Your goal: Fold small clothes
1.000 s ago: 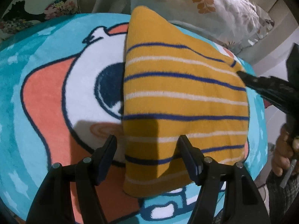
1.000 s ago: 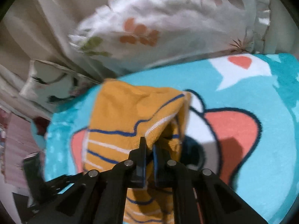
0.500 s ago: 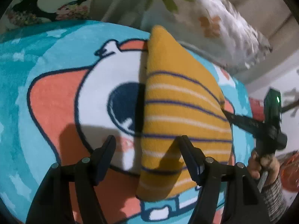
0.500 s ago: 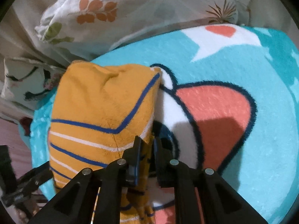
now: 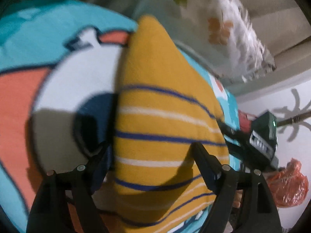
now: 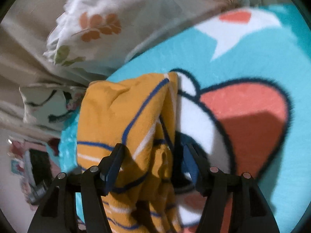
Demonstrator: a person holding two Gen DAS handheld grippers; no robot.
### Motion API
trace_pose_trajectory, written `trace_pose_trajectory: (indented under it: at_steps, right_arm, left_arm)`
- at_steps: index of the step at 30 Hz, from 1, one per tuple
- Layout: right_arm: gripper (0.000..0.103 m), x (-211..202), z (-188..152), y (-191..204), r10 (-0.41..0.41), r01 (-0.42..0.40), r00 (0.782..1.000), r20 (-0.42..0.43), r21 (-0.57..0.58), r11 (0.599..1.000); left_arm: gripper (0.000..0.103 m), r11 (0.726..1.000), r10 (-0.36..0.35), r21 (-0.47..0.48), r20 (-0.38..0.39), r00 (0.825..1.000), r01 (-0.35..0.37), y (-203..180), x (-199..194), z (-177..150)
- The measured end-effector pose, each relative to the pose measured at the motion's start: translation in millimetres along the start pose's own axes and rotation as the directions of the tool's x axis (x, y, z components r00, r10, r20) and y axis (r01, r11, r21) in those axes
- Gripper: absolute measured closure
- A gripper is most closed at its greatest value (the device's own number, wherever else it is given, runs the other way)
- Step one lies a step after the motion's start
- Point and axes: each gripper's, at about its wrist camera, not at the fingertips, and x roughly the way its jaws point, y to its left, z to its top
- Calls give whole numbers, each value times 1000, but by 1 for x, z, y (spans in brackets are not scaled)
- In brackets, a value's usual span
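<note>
Both grippers wide apart now, left gripper [image 5: 151, 155] and right gripper [image 6: 153, 159] each straddling the mustard striped garment [image 5: 165, 120] folded on the cartoon blanket [image 5: 48, 62], soft, light, floppy knit that looks best pinched at a doubled edge.

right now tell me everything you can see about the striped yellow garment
The striped yellow garment is mustard knit with thin navy and white stripes. It lies folded, layers showing along its edge, on the cartoon fleece blanket near floral pillows. Both grippers' jaws stand open around it; neither visibly grips it.
</note>
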Motion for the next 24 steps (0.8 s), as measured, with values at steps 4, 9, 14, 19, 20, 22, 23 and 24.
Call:
trace_pose_trajectory:
  at_steps: [4,9,14,19,20,22,23,24]
  right_arm:
    - [59,20,2,-5,145,-141,989,-26,125,982]
    - [67,4,4,10,299,-295,954,-10,128,947]
    - [63,16,1,14,115,-113,992,-42,43,993]
    - [54,-7,-1,12,42,-43,999,3,21,999]
    - [54,-18,1,17,18,-18,999,30,3,1000]
    - [54,-43,1,30,4,1,996,88,-49,999]
    - [54,-52,2,41,18,-9,994,108,-80,997]
    - [54,-58,1,48,42,-30,992,116,-103,994]
  left_arm:
    - [52,999,32,25,-9,999,-31,-11,-6,-2]
    - [55,993,92,68,31,995,-94,-34,-41,-1]
    - [35,963,270,22,-14,963,-270,-21,-20,-6]
    - [31,957,289,3,52,956,-290,-24,-38,-21]
    - [31,951,307,17,83,948,-309,-29,-45,-25]
    - [30,936,341,42,146,929,-350,-38,-60,-32]
    - [30,930,351,49,174,920,-364,-40,-67,-34]
    - [30,922,367,53,209,907,-385,-43,-75,-39]
